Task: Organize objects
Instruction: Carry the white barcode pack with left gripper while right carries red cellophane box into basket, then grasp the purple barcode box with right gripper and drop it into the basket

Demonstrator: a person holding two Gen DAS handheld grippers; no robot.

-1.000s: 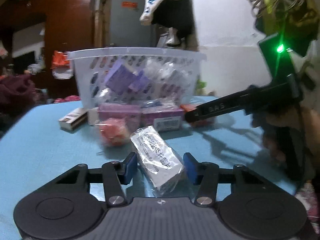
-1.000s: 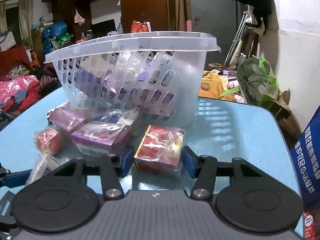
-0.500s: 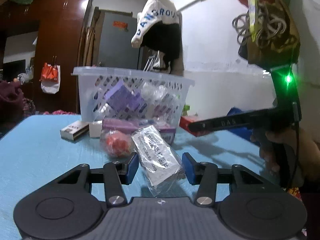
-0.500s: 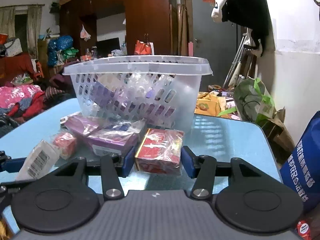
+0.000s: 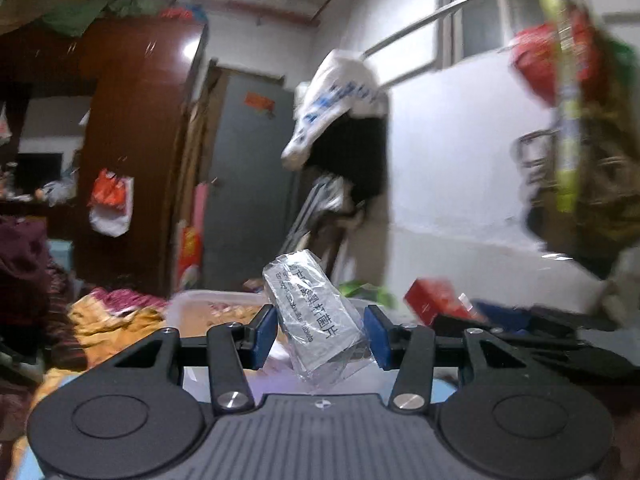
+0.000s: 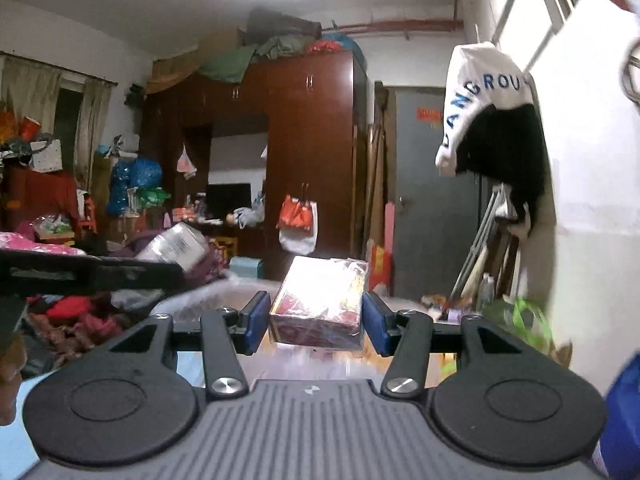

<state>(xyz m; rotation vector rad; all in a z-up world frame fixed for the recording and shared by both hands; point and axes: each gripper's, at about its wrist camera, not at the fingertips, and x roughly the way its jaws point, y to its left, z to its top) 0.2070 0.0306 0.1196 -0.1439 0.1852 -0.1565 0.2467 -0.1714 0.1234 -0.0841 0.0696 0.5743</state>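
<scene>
Both grippers are up in the air above the basket, and each one carries something. The left gripper holds a white pack in loose clear wrap; its two blue pads are close on the pack's sides, and the pack stands tilted, with its top leaning to the far left. The right gripper holds a red box, also in shiny wrap, squeezed between its pads and lying almost level. From the right camera I see the left gripper's black finger at the left, with the white pack at its end, so the two tools are near each other, side by side. Only the pale rim of the basket shows under each load, and the picture is blurred there, so I cannot tell how much room is inside. I think the step now is to bring both things down into the basket. To do it well, each load should be clearly inside the rim before the pads let go. The wrap is slippery and the pack hangs crooked, so it may slide out early. The two tools should also not bump together.
</scene>
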